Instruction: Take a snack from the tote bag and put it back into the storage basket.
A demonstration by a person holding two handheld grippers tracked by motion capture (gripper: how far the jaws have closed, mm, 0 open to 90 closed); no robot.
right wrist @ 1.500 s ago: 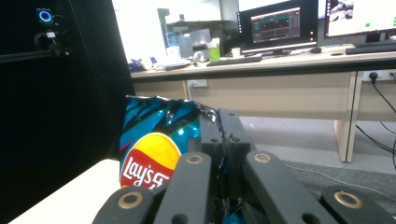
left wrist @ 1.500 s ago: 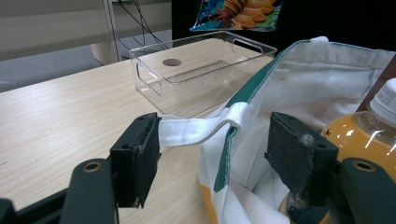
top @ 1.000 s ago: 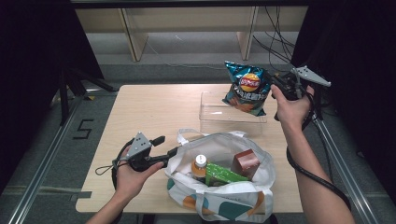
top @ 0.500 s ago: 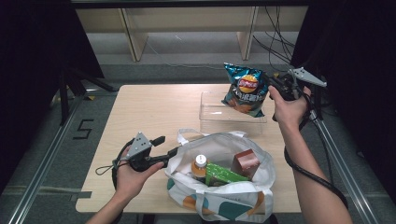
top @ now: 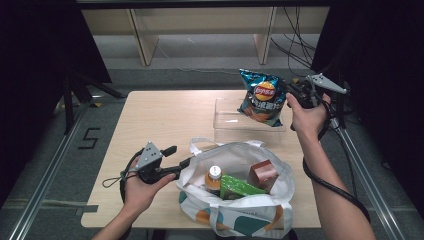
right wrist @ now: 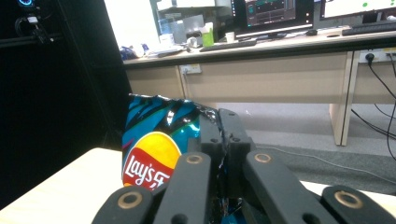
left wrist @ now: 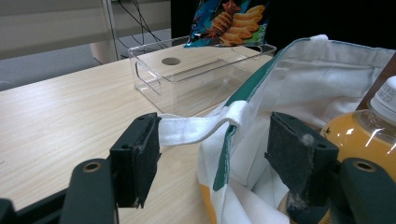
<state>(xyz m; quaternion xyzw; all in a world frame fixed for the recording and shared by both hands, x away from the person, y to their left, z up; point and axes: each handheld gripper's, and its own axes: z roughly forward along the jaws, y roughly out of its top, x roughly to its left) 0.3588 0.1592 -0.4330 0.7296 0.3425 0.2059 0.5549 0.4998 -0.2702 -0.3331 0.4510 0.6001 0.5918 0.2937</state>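
My right gripper (top: 289,98) is shut on the side edge of a blue Lay's chip bag (top: 262,98), which hangs just above a clear plastic box (top: 235,124). In the right gripper view the jaws pinch the crinkled foil of the chip bag (right wrist: 154,149) at my gripper (right wrist: 219,135). My left gripper (top: 184,162) is open at the left rim of a white and green tote bag (top: 235,215). In the left gripper view the tote's white handle strap (left wrist: 196,128) lies between the open jaws of my gripper (left wrist: 217,161).
Inside the tote stand an orange drink bottle (top: 213,178), a green packet (top: 240,186) and a brown box (top: 262,175). The bottle (left wrist: 369,135) is close by my left gripper's right jaw. The clear box (left wrist: 196,70) sits on the wooden table (top: 160,115).
My right gripper has eased the chip bag slightly left and down over the clear box. The left gripper has stayed at the tote's rim.
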